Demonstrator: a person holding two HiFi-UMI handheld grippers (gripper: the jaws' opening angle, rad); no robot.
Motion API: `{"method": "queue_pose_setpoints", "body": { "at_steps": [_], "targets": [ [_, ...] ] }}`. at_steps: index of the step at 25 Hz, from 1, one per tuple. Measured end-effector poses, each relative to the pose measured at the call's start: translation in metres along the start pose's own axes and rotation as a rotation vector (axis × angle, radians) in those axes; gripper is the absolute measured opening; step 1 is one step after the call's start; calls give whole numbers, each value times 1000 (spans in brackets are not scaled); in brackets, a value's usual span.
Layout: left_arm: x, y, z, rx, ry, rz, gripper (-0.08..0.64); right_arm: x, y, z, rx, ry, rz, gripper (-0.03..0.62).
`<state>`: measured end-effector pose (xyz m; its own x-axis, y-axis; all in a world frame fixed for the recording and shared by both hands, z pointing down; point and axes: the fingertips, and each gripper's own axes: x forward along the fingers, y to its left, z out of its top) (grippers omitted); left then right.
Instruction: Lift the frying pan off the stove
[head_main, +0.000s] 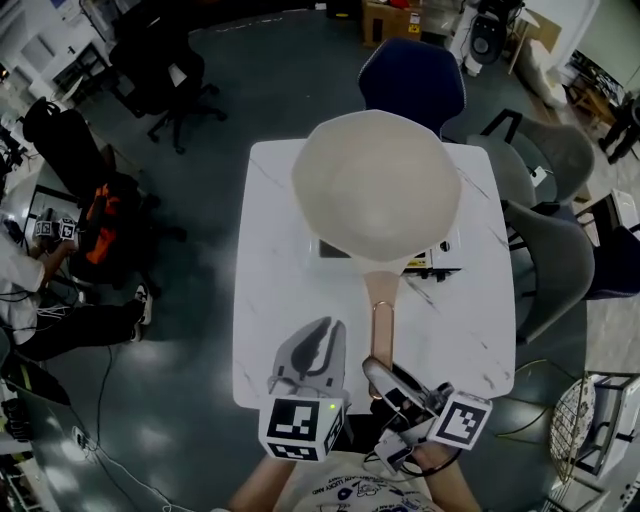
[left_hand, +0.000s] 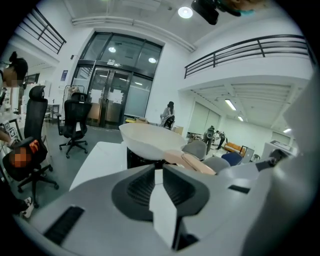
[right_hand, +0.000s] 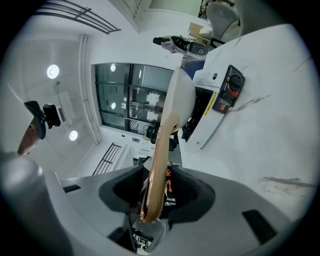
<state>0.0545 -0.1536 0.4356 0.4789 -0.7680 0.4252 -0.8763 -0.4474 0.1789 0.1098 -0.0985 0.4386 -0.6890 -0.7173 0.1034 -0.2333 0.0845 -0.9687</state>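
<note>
A wide cream frying pan (head_main: 375, 185) sits over a white portable stove (head_main: 438, 262) on the white table (head_main: 270, 330). Its pale copper-edged handle (head_main: 381, 310) points toward me. My right gripper (head_main: 378, 368) is at the handle's end. In the right gripper view the handle (right_hand: 160, 165) runs between the jaws with a gap beside it, so my right gripper (right_hand: 160, 192) is open around it. The left gripper (head_main: 318, 340) hovers shut and empty over the table's near edge, left of the handle. The left gripper view shows the pan (left_hand: 150, 137) ahead, past the shut gripper (left_hand: 159, 172).
A dark blue chair (head_main: 412, 80) stands behind the table and grey chairs (head_main: 545, 260) along its right side. A black office chair (head_main: 165, 70) is at the far left. A seated person (head_main: 30, 290) is at the left edge. A wire basket (head_main: 570, 425) is on the floor, right.
</note>
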Motion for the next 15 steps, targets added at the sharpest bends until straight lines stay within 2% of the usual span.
{"method": "queue_pose_setpoints", "body": {
  "at_steps": [7,11,15],
  "targets": [
    [5,3,0,-27,11,-3,57,3,2,1,-9,48,35,172],
    [11,4,3,-36,7,-10,57,4,1,1,-5,64,47,136],
    [16,5,2,-95,25,-43,57,5,2,0,5,78,60,132]
  ]
}}
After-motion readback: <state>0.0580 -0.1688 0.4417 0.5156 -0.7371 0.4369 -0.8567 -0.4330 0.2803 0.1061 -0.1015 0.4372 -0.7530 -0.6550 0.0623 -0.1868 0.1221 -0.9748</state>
